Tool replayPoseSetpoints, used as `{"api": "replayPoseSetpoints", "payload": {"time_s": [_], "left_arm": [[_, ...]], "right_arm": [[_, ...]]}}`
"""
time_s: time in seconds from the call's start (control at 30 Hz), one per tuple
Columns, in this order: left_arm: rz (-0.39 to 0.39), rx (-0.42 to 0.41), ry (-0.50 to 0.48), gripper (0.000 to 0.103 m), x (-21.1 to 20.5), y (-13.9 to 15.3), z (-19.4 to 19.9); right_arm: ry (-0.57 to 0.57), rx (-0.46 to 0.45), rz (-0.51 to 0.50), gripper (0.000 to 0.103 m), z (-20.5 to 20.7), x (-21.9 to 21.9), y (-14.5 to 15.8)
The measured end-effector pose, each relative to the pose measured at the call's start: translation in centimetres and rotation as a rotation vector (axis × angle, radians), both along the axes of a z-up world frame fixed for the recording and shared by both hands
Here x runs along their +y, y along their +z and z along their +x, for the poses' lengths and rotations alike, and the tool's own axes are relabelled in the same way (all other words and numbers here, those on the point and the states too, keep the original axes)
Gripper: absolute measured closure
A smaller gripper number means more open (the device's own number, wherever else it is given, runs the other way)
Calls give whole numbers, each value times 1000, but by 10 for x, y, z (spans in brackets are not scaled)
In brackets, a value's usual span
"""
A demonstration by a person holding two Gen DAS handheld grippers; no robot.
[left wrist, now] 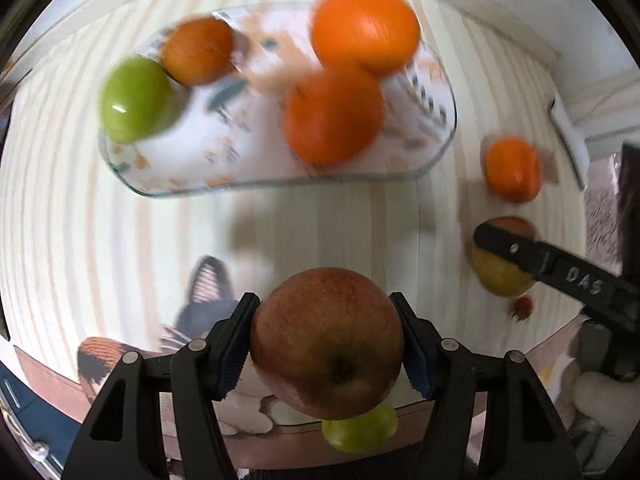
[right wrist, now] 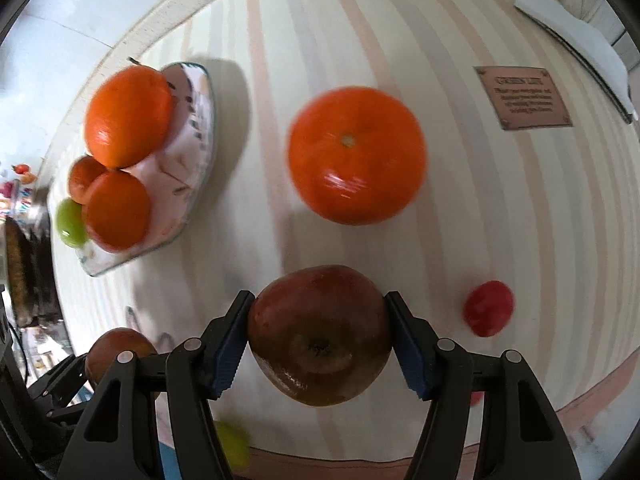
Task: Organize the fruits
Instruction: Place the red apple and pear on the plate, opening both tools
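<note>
A round red apple with yellow speckles (left wrist: 327,342) is clamped between the blue pads of the left hand-held gripper (left wrist: 327,344), low in the middle of the left wrist view, above the striped tabletop (left wrist: 320,224). A darker red apple (right wrist: 319,336) is pinched the same way by the right hand-held gripper (right wrist: 319,338), low centre in the right wrist view. Both grips sit on curved, smooth skin, so a slip or roll out of the pads is judged possible if either tool is tilted or jolted. The clear glass tray with a printed base (left wrist: 436,152), in the upper half of the left view, already carries three oranges and a green apple (left wrist: 134,100); an added apple could knock one over the shallow rim. The loose orange (right wrist: 356,154) could also be bumped and sent rolling.
</note>
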State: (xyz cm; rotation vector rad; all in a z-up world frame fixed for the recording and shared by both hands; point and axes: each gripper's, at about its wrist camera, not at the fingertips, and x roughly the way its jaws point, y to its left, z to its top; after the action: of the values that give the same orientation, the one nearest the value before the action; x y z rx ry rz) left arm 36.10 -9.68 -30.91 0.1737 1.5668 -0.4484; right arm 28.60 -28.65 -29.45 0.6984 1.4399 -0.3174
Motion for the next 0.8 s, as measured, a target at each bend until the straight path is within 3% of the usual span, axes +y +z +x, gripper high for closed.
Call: {"api": "replayPoseSetpoints", "payload": {"time_s": [0.2, 0.4, 0.53, 0.8], "left_arm": [[-11, -107, 67, 40, 21, 41, 46], [29, -159, 108, 40, 30, 34, 92], [36, -122, 122, 40, 28, 18, 103], [59, -53, 132, 40, 26, -9, 107]], "right_arm": [[16, -110, 33, 35, 38, 14, 28], [57, -149, -12, 35, 88, 28, 38], [70, -134, -41, 35, 111, 33, 29], [80, -129, -9, 31, 107, 14, 22]]}}
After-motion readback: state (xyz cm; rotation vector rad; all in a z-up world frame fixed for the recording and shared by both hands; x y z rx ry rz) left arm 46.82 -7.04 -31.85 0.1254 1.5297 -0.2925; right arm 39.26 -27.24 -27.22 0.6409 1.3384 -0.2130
